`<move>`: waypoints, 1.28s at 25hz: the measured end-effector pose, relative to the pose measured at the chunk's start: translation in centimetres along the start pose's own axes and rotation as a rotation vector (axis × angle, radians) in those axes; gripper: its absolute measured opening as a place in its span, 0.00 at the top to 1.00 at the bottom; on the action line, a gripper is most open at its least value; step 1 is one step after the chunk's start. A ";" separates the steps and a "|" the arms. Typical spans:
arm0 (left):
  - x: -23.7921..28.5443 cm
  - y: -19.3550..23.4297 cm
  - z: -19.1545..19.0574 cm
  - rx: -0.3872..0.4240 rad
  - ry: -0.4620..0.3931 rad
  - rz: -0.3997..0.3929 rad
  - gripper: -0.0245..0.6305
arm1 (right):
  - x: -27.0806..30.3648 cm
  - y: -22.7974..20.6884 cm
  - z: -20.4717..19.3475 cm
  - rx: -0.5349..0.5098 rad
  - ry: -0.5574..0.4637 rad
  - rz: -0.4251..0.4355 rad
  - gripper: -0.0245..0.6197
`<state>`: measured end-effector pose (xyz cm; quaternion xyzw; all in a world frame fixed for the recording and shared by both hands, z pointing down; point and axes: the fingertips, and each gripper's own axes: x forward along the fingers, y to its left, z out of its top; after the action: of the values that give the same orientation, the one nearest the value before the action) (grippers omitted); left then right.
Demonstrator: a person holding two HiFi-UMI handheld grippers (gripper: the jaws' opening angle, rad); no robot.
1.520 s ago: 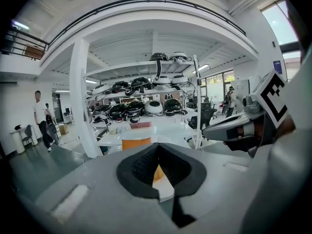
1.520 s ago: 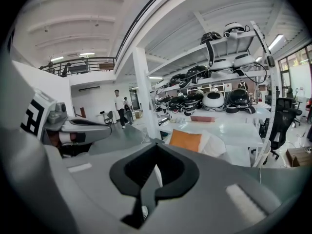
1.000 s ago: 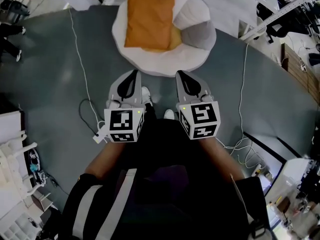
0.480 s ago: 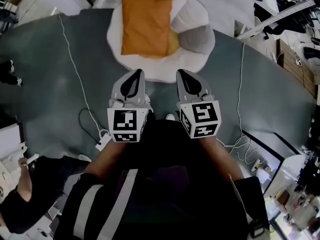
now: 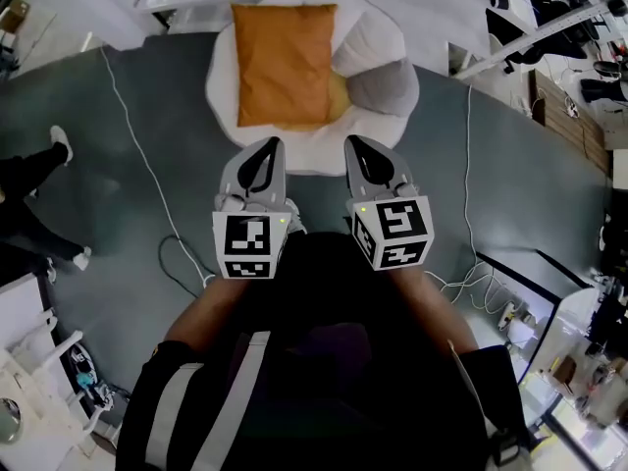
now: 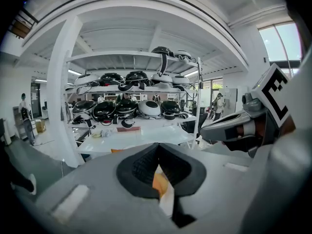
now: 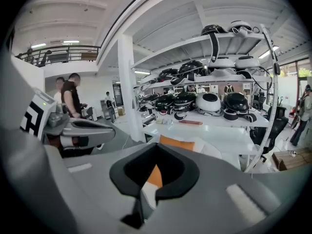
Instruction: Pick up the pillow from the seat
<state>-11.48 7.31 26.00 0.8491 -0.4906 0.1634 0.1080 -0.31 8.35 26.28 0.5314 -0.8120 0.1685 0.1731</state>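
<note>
The orange pillow [image 5: 285,62] lies flat on the round white seat [image 5: 294,155] at 12 o'clock from the person. Its near edge sits just inside the seat's front rim, and a grey cushion [image 5: 385,86] rests against its 3 o'clock side. Bare grey floor [image 5: 147,96] curves round the seat at 9 and 3 o'clock. One white cable [image 5: 147,170] trails across it at 9 o'clock and another [image 5: 468,155] at 3 o'clock, both well apart from the seat. Another person's legs [image 5: 29,180] stand at the far 9 o'clock edge. White counter edges crowd the seat's far side at 12 o'clock.

The left gripper [image 5: 269,145] and right gripper [image 5: 353,143] are held side by side, level, tips pointing to 12 o'clock. They reach over the seat's front rim, short of the pillow. Each gripper has its jaws closed together and grips nothing.
</note>
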 end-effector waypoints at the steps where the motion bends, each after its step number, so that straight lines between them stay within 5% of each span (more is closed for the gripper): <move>1: 0.1 0.6 0.1 0.002 -0.003 -0.004 0.96 | 0.3 0.3 0.3 -0.001 -0.002 -0.006 0.96; 13: 2.2 3.9 0.5 0.000 -0.007 -0.006 0.96 | 3.8 0.8 1.6 -0.014 -0.003 -0.009 0.96; 32: 13.4 1.5 2.4 0.000 0.106 0.079 0.96 | 11.2 -8.6 1.1 -0.004 0.043 0.144 0.96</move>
<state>-6.08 -4.96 28.96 0.8193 -0.5173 0.2122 0.1273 3.30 -4.44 31.20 0.4677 -0.8444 0.1904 0.1789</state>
